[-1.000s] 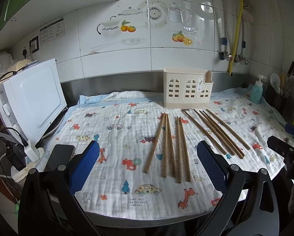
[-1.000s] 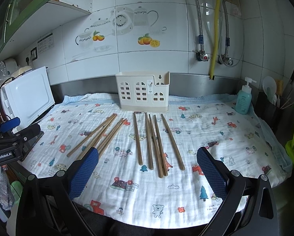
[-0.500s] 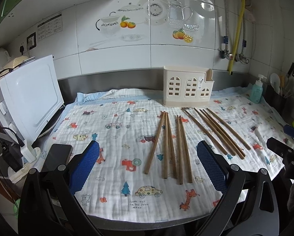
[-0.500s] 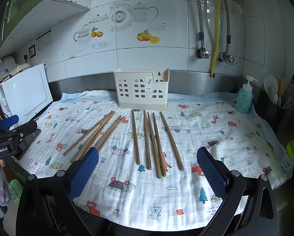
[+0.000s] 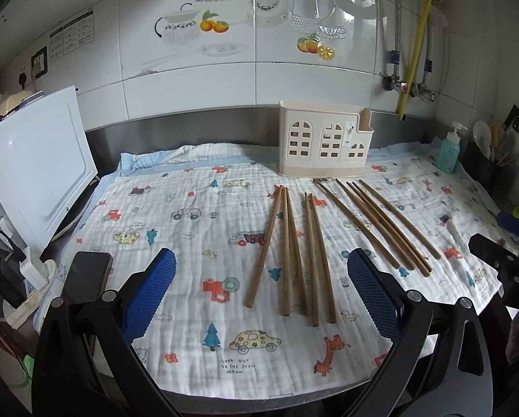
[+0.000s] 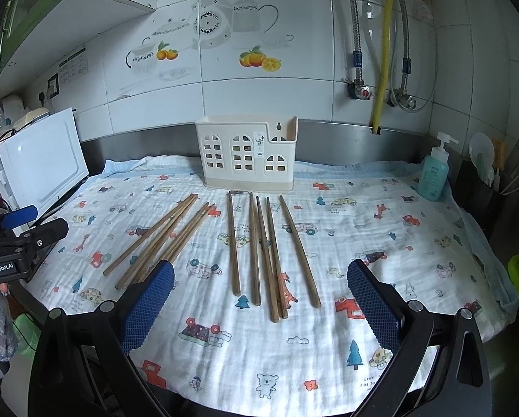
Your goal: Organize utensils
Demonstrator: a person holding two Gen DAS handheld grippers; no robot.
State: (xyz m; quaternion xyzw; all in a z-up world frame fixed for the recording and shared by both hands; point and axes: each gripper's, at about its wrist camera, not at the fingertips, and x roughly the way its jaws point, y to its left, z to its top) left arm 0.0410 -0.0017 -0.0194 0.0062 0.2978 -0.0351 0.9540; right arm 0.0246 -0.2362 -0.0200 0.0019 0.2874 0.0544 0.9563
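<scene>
Both of my claws hang over the near edge of the counter (image 5: 196,125) with nothing in them: my left claw (image 5: 261,286) has its blue pads spread wide apart, and my right claw (image 6: 259,299) stands just as wide. Under them lies a white printed cloth (image 5: 189,229) with little cars and trees on it, covering most of the surface. Ten wooden chopsticks rest flat on the cloth in two loose groups. The left group of chopsticks (image 5: 294,250) runs nearly straight away from my left claw, five sticks side by side, some touching. The right group of chopsticks (image 6: 266,250) lies just beside it, five sticks fanned a little, in front of my right claw. Behind both groups, at the far side of the cloth against the steel backsplash, a cream utensil holder (image 6: 247,154) with window-shaped cutouts stands upright. A teal soap bottle (image 6: 433,177) stands well off to the right, and a dark phone (image 5: 85,276) lies at the cloth's left edge.
</scene>
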